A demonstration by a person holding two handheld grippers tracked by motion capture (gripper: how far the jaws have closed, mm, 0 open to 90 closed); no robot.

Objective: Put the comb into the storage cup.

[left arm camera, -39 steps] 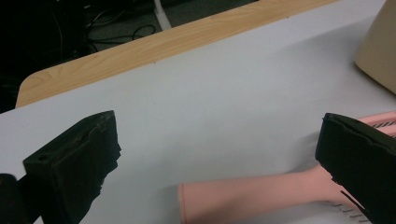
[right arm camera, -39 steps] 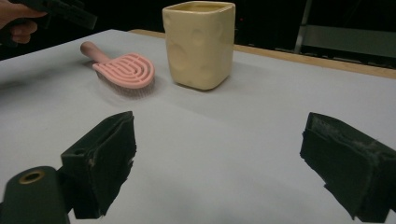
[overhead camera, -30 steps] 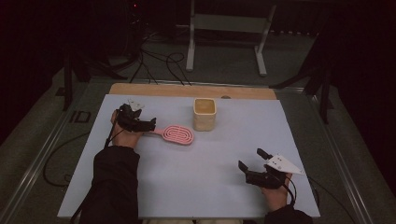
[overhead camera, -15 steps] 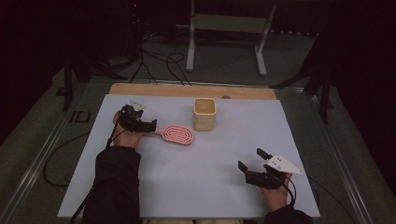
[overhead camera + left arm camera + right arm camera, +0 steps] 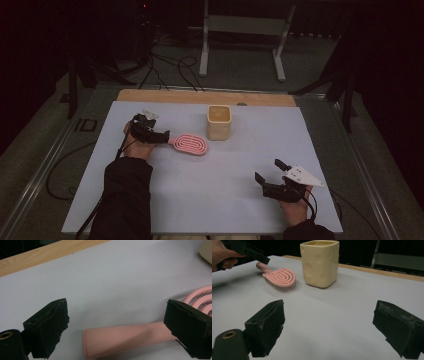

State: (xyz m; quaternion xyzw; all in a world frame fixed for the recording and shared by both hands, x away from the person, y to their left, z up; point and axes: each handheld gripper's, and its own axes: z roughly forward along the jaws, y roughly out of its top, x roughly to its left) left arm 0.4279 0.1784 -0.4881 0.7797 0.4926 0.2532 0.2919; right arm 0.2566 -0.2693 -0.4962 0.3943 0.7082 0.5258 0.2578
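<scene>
Little is changing since the earlier frames: the left gripper (image 5: pixel 162 136) is sitting at the same spot by the brush handle, and its jaws have just been closing a touch, though they are standing wide apart with the handle lying between them and neither pad pressing on it. Nearest, at the right, the right gripper (image 5: pixel 266 180) is resting low over the white table (image 5: pixel 215 200) with its jaws spread wide and nothing between them, well apart from everything else. Farther off to the left, the pink hairbrush (image 5: pixel 189 144) is lying flat on the table, handle (image 5: pixel 125 338) pointing left into the left gripper, oval slotted head pointing right. Beyond it and just to its right, the cream square cup (image 5: pixel 219 121) is standing upright, near the brush head but not touching it. The brush is looking like light, stiff moulded plastic, its smooth rounded handle likely a bit slippery, so gripping across the middle of the handle, not at its tip, should be keeping it from swinging; the bristles underneath are seeming soft and are best left alone.
</scene>
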